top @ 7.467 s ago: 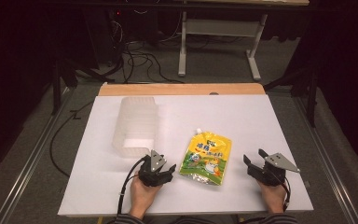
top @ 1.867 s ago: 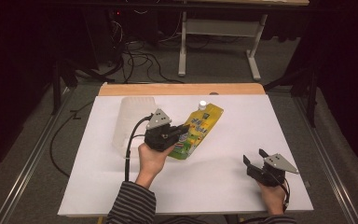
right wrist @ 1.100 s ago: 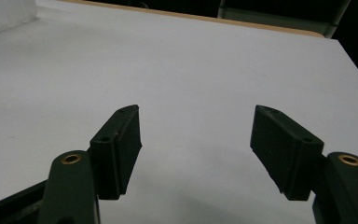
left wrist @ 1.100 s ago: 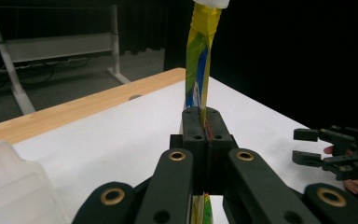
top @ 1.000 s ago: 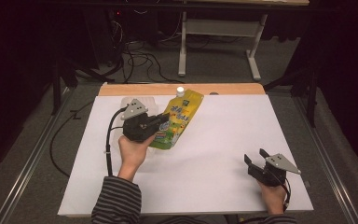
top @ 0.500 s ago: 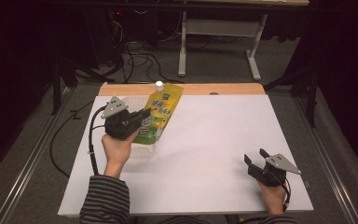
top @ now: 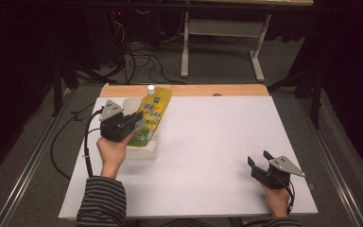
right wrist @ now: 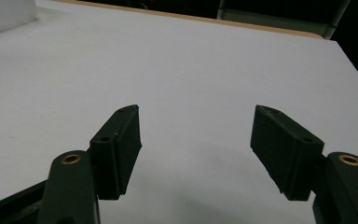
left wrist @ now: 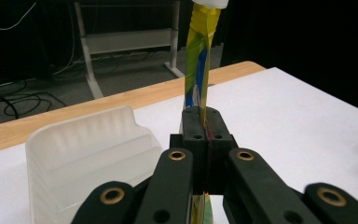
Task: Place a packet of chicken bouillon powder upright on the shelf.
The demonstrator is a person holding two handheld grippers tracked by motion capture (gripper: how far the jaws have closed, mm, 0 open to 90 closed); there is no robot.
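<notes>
Pouch (top: 152, 116): yellow-green, white cap, thin, clamped in left hand-held gripper (top: 134, 122).

Count at this station: one yellow-green spouted pouch (top: 152, 116), fitted with one white cap (top: 151, 88); the same pouch (left wrist: 199, 60) appears edge-on in the left gripper view. One translucent plastic container (top: 142, 150), ribbed on its wall, single unit, also seen as (left wrist: 86, 154). Two hand-held grippers: one left gripper (top: 131, 124) and one right gripper (top: 259, 161), each with two black jaws, four jaws in all. Two grey three-cornered plates, one per gripper. Two hands and two striped sleeves. One white table (top: 217, 142) with one wooden edge strip (top: 208, 90) along its far side. One white-framed stand (top: 222, 33) on the floor behind.
</notes>
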